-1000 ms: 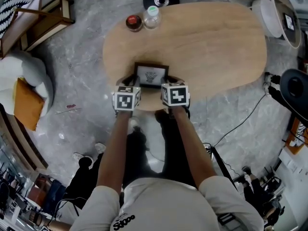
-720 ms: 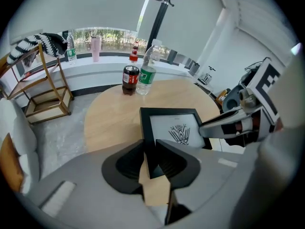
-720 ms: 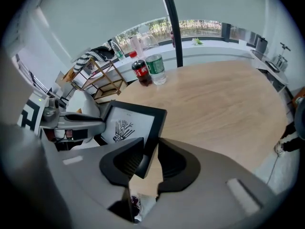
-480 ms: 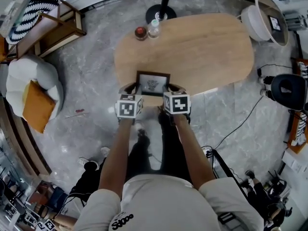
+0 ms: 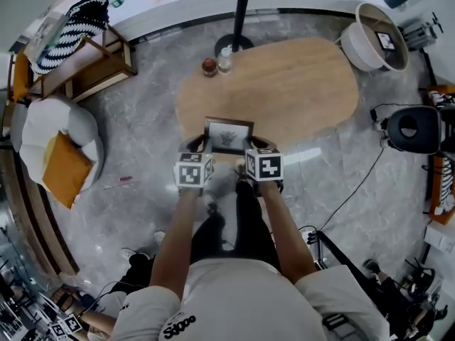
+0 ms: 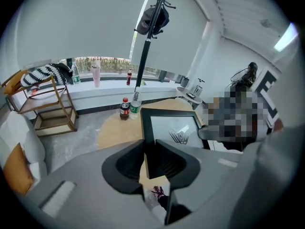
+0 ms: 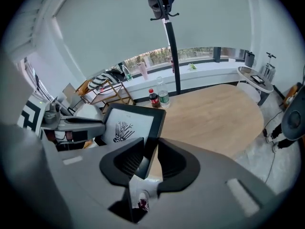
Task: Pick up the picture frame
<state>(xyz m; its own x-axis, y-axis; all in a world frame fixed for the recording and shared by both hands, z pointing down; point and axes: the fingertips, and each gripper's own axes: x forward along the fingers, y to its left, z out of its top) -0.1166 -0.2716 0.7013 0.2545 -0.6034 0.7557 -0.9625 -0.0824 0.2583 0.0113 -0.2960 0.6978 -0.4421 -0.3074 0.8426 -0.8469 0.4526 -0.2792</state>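
Left tool, right tool tight on picture frame sides; both pitched downward

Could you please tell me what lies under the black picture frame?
The near edge of the light oval wooden table and the grey marble floor show around the black picture frame. Whatever lies directly beneath is covered by it.

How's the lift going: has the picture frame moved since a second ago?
Yes: the picture frame has risen; the wooden table beneath looks smaller while it keeps its size.
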